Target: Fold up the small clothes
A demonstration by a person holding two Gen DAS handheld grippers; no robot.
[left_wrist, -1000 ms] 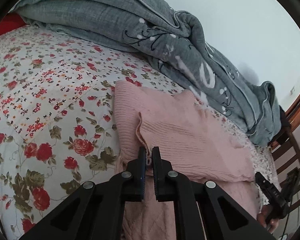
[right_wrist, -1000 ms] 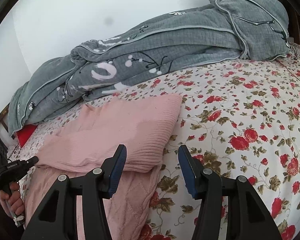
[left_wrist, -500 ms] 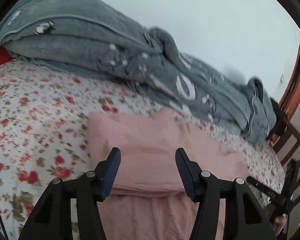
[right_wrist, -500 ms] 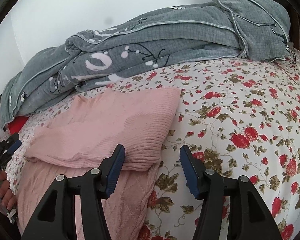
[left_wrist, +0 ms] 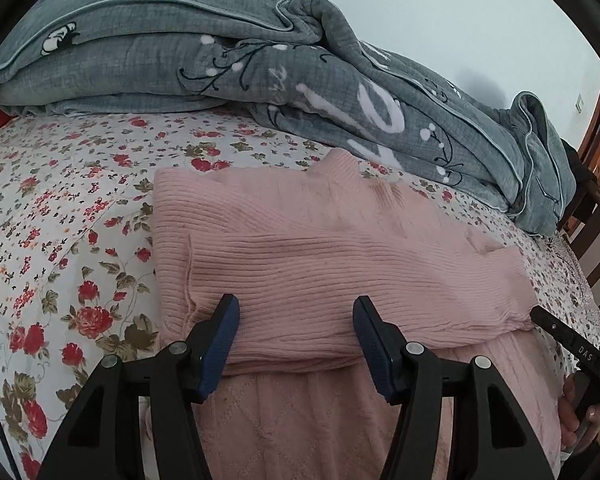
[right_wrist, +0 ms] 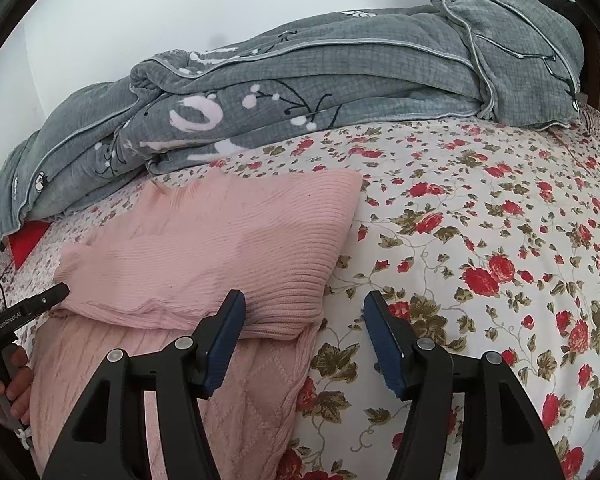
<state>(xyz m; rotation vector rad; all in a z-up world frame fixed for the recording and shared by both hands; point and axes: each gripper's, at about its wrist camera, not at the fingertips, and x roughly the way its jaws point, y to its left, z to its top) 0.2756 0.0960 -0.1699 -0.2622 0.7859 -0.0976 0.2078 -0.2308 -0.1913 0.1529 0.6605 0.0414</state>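
Released a second ago, the pink sweater (left_wrist: pixel 340 264) no longer sits in the left claw (left_wrist: pixel 296 344), whose jaws have just opened from a pinch and now stand apart, empty. Right claw (right_wrist: pixel 304 340) has also been widening, nothing between its jaws. This fold appears complete. Sweater lies doubled over on the floral bed (right_wrist: pixel 500 208), ribbed upper layer flat, edges roughly aligned.

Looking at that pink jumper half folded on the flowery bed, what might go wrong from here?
1. The ribbed pink knitted jumper has its folded part lying loosely over the lower part; a nudge from the open left gripper, whose jaws have just been opening, might undo it.
2. The open right gripper straddles the jumper's corner and the soft floral bedsheet; closing there may pinch the sheet too.
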